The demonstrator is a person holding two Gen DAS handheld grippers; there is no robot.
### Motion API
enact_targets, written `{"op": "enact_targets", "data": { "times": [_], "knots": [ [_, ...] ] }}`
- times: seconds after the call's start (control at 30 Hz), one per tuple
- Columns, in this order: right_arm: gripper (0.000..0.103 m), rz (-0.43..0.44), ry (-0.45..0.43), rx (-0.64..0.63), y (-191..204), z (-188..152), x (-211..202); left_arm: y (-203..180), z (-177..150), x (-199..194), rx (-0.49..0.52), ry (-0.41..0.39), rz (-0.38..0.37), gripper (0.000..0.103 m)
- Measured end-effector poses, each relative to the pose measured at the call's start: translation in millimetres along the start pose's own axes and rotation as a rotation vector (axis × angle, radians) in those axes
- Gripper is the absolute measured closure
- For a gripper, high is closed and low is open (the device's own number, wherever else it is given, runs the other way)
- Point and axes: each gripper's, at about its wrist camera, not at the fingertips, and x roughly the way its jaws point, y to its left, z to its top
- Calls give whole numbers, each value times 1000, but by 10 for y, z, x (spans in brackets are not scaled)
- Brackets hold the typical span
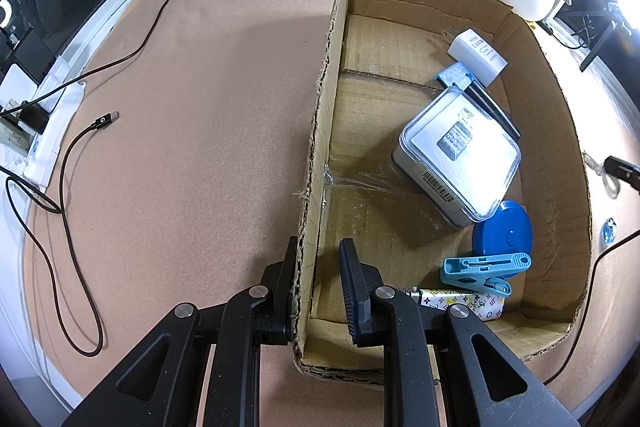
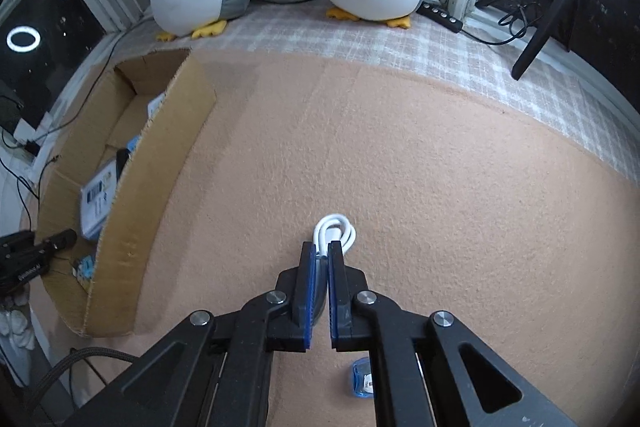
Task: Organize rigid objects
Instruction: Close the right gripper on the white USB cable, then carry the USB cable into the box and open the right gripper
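While the left tool (image 1: 318, 283) straddles the near left wall of the cardboard box (image 1: 560, 155), its fingers spread and one on each side, the right tool (image 2: 320, 279) pinches a coiled white cable (image 2: 335, 231) over the peach felt mat (image 2: 440, 187), well apart from the box's right wall. Beside it lies a small blue object (image 2: 362, 379).

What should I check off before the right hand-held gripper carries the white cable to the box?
1. Right hand-held gripper closed on the coiled white cable: ok.
2. Cable lifted off the mat: cannot tell.
3. Left hand-held gripper straddles the cardboard box wall; jaws not closed on it: not ok.
4. Free floor inside box: ok.
5. Small blue item left on the mat: not ok.
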Motion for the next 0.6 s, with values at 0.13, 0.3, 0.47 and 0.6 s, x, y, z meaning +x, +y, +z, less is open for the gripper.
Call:
{"op": "enact_targets", "data": {
  "times": [0.13,0.3,0.47,0.6],
  "knots": [
    [98,11,27,16,-65,-22,93,4,-1,3,0,0,-1,84],
    [94,23,45,17,-90,-7,117,1,-4,5,2,1,2,84],
    [80,47,88,24,-75,5,215,-5,-9,5,1,1,3,84],
    [81,63,104,27,-54,-25,304,-10,-10,6,1,1,2,84]
  ]
}}
